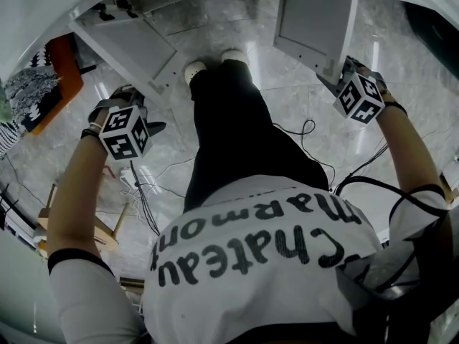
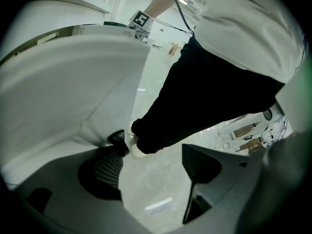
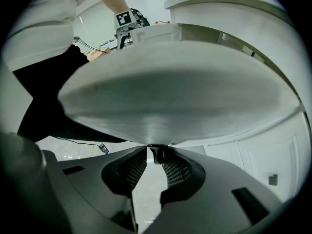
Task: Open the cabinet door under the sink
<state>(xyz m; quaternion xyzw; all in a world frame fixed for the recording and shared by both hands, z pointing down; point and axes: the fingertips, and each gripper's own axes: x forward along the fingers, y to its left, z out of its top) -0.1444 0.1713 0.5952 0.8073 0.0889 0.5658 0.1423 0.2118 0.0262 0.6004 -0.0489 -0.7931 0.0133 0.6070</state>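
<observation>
Closest to the lens in the head view, a white printed shirt [image 1: 265, 264] and black trousers [image 1: 244, 127] fill the lower frame. Beyond them, at upper left and upper right, the left cabinet door [image 1: 125, 49] and the right cabinet door [image 1: 315, 24] are seen swung out over the marble floor [image 1: 237, 16], so the opening is judged all but done

Left gripper view: the left gripper [image 2: 155, 152] is spread wide at the bottom of the frame, with only floor and a white shoe [image 2: 136, 150] seen between its jaws. The left door's white panel fills the left half, and its small dark left knob [image 2: 117, 138] sits just beside the left-hand jaw, ungripped

Right gripper view: the right gripper [image 3: 155, 154] is held narrowly apart around the dark right knob [image 3: 156, 152] under the door's lower edge, at frame centre. One pad appears to touch it and a sliver of light shows on the other side, so no firm pinch is read

Each door is judged a stiff, fairly light hinged panel with a smooth painted face that offers no purchase. The knob, far from the hinges, is the place to be gripped, squarely, as it looks small, hard and likely slippery, and the pull should be led along the door's arc
</observation>
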